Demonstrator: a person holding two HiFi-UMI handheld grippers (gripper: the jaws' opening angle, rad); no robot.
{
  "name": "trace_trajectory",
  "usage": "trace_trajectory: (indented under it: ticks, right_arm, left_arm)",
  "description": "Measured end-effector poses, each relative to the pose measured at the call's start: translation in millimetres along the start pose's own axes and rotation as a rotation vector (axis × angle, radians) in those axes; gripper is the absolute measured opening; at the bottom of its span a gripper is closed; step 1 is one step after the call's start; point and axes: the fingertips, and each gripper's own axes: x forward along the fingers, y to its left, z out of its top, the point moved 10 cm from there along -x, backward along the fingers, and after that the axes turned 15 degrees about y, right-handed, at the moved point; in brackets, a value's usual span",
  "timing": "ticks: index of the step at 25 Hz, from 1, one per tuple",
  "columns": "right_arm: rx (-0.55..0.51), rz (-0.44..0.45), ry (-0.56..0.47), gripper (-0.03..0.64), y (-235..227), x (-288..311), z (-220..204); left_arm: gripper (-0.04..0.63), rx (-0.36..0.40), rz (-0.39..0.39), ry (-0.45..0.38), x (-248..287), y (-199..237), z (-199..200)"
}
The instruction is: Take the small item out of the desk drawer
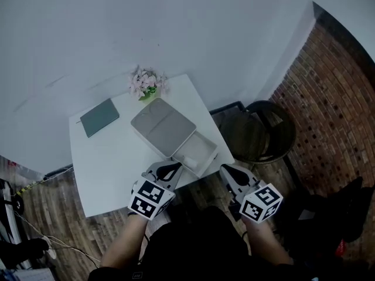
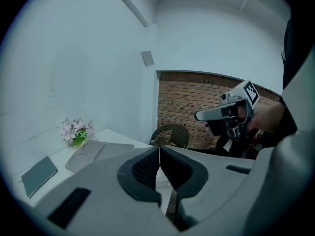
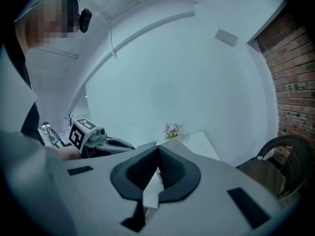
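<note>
A grey drawer box (image 1: 161, 123) stands on the white desk (image 1: 111, 163), its drawer (image 1: 202, 148) pulled out toward the front edge. A small white item (image 1: 189, 161) lies in the drawer's near corner. My left gripper (image 1: 174, 168) hovers just in front of that corner, its jaws shut and empty, tips meeting in the left gripper view (image 2: 159, 149). My right gripper (image 1: 226, 170) hangs off the desk's front right corner, also shut with nothing in it (image 3: 157, 147). Each gripper view shows the other gripper (image 2: 224, 113) (image 3: 101, 140) beside it.
A pot of pink flowers (image 1: 146, 84) stands at the desk's far edge and a green notebook (image 1: 99, 117) lies at the left. A dark round chair (image 1: 261, 130) sits right of the desk by a brick wall (image 1: 328, 98). Cables lie on the floor (image 1: 35, 239).
</note>
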Motion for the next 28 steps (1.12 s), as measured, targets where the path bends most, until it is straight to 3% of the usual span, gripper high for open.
trace_trajectory:
  ticks: [8,12,15,23,28]
  right_arm:
    - [0.044,-0.013,0.021,0.005,-39,8,1]
    - [0.084,-0.026,0.020,0.005,-63,9,0]
    - [0.107,-0.033,0.035,0.005,-77,11,-5]
    - [0.159,-0.035,0.072,0.005,-91,14,-20]
    - [0.166,-0.040,0.074,0.005,-93,16,-20]
  left_arm:
    - [0.017,0.178,-0.110,0.160,51,13,7]
    - [0.079,0.275,-0.181,0.278,86,18,3]
    - [0.098,0.304,-0.228,0.324,108,17,4]
    - [0.120,0.399,-0.244,0.423,149,19,7]
    - [0.137,0.469,-0.242,0.551,170,24,-4]
